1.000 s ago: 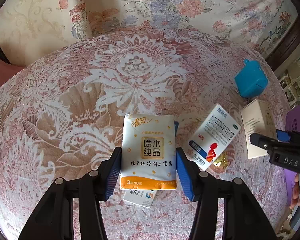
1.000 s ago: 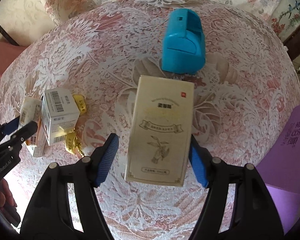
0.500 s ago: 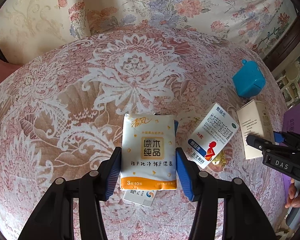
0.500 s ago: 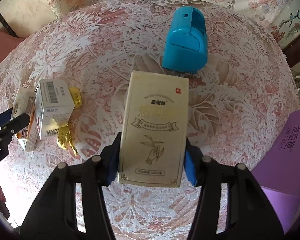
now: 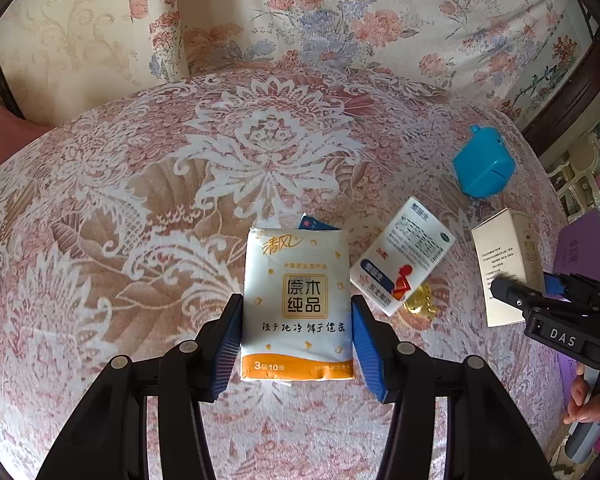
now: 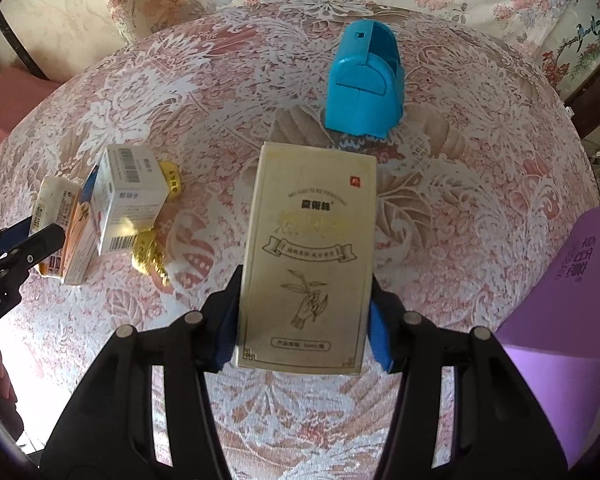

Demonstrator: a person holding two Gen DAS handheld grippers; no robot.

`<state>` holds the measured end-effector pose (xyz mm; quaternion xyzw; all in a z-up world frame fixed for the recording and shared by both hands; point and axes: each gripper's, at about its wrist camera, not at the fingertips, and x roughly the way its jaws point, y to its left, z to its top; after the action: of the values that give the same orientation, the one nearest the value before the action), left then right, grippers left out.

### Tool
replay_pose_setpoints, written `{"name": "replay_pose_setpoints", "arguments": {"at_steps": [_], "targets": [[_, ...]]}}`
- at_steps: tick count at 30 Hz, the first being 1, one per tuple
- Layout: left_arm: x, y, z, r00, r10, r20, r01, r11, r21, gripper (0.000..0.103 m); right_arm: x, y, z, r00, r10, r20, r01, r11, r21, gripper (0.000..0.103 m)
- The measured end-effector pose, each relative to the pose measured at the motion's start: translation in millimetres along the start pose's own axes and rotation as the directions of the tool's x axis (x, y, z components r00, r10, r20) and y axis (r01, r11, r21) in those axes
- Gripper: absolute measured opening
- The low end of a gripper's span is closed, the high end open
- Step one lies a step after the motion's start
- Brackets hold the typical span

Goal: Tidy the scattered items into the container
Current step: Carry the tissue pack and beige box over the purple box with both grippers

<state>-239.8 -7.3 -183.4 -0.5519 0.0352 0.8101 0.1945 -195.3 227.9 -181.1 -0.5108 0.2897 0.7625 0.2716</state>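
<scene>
My left gripper [image 5: 296, 336] is shut on a white and orange tissue pack [image 5: 296, 304], over the floral tablecloth. My right gripper [image 6: 304, 320] is shut on a tall cream box [image 6: 308, 256] with a hand drawing on it. That box also shows in the left wrist view [image 5: 504, 264]. A white medicine box [image 5: 404, 256] lies to the right of the tissue pack, with gold foil sweets [image 5: 420, 304] beside it. A blue plastic case [image 6: 364, 84] stands beyond the cream box. The purple container [image 6: 560, 300] is at the right edge.
A small blue-edged box [image 5: 312, 224] peeks out behind the tissue pack. The round table [image 5: 140, 200] is covered in pink lace-patterned cloth. Floral fabric [image 5: 340, 12] hangs behind it. A hand [image 5: 588, 400] holds the right gripper at the far right.
My right gripper has closed onto the cream box, which it only straddled a second ago. My left gripper holds the tissue pack as before, drawn slightly back.
</scene>
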Motion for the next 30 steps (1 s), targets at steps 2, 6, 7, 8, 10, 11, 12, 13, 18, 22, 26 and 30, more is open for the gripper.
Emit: {"name": "replay_pose_setpoints", "arguments": {"at_steps": [2, 6, 7, 8, 10, 11, 12, 13, 18, 22, 26, 30], "targets": [[-2, -1, -4, 1.000, 0.003, 0.000, -0.003, 1.000, -0.001, 0.052, 2, 0, 3, 1.000, 0.003, 0.001, -0.003, 1.000, 0.000, 0.056], [-9, -4, -16, 1.000, 0.004, 0.005, -0.004, 1.000, -0.006, 0.052, -3, 3, -4, 1.000, 0.004, 0.007, -0.004, 1.000, -0.009, 0.056], [-11, -5, -19, 1.000, 0.004, 0.006, -0.004, 1.000, -0.007, 0.052, -5, 2, -7, 1.000, 0.005, 0.009, -0.005, 1.000, -0.012, 0.056], [-13, -7, -22, 1.000, 0.005, 0.006, -0.005, 1.000, -0.007, 0.052, -6, 2, -10, 1.000, 0.005, 0.011, -0.005, 1.000, -0.015, 0.056], [-16, -10, -29, 1.000, 0.006, 0.008, -0.006, 1.000, -0.002, 0.052, -9, 1, -17, 1.000, 0.011, 0.015, -0.010, 1.000, -0.020, 0.056], [-18, -12, -33, 1.000, 0.007, 0.007, -0.008, 1.000, 0.002, 0.052, -10, 0, -21, 1.000, 0.014, 0.017, -0.013, 1.000, -0.024, 0.056], [-20, -13, -36, 1.000, 0.009, 0.007, -0.009, 1.000, 0.005, 0.052, -11, -1, -26, 1.000, 0.016, 0.018, -0.016, 0.999, -0.028, 0.056], [-22, -15, -40, 1.000, 0.011, 0.008, -0.011, 1.000, 0.008, 0.052, -12, -2, -32, 1.000, 0.020, 0.018, -0.019, 0.999, -0.030, 0.056], [-31, -20, -60, 1.000, 0.015, 0.005, -0.015, 1.000, 0.012, 0.052, -19, -3, -54, 0.999, 0.039, 0.016, -0.038, 0.998, -0.047, 0.056], [-37, -25, -76, 1.000, 0.021, -0.002, -0.021, 1.000, 0.018, 0.052, -26, -2, -71, 0.999, 0.044, 0.017, -0.043, 0.996, -0.073, 0.056], [-41, -28, -90, 1.000, 0.027, -0.011, -0.027, 0.999, 0.027, 0.052, -33, -1, -83, 0.998, 0.060, 0.019, -0.058, 0.994, -0.087, 0.056], [-46, -29, -104, 0.999, 0.032, -0.018, -0.031, 0.999, 0.032, 0.052, -37, 3, -93, 0.997, 0.080, 0.018, -0.078, 0.991, -0.108, 0.056]]}}
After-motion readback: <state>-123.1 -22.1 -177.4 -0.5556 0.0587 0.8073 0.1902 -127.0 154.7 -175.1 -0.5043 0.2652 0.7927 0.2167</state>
